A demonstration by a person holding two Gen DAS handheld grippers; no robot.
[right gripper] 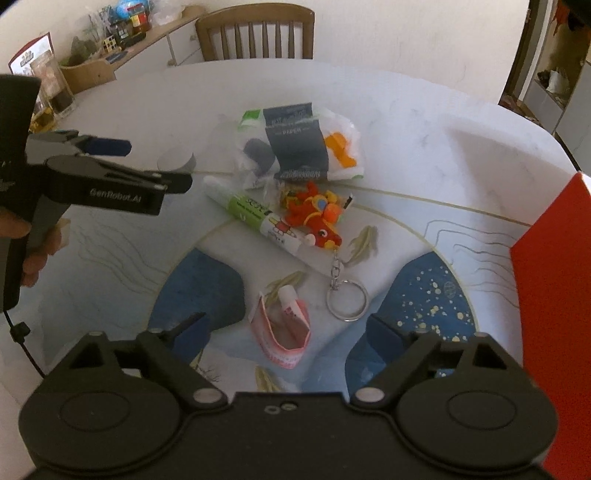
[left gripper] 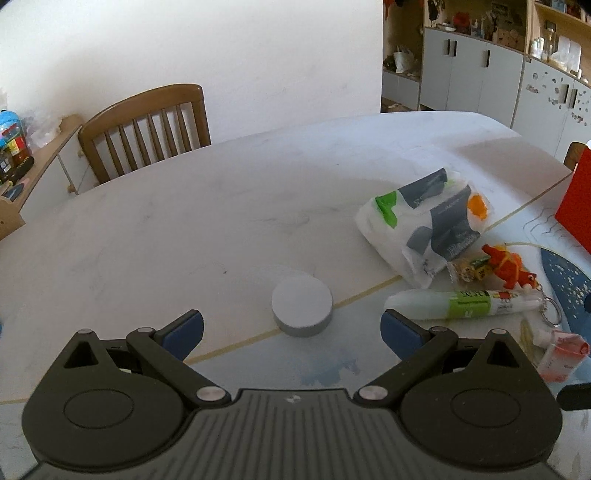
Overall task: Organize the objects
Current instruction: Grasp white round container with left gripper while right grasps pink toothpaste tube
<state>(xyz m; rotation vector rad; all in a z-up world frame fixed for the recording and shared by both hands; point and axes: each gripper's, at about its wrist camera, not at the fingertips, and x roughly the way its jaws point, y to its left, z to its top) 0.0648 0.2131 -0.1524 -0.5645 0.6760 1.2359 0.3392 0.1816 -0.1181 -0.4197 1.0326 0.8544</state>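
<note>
A big white table (left gripper: 184, 221) fills most of the room. It has thin gold lines and dark blue patches painted on it. A brown wooden chair (left gripper: 147, 125) stands at the far side, pushed close to the table. Behind the chair is a plain white wall (left gripper: 221, 55). A low wooden sideboard (right gripper: 147, 33) runs along the wall, with jars and little toys on top. A glass (right gripper: 55, 88) with something dark in it stands at the table's edge. Grey cupboards (left gripper: 472, 77) stand far off, under shelves full of small things.
</note>
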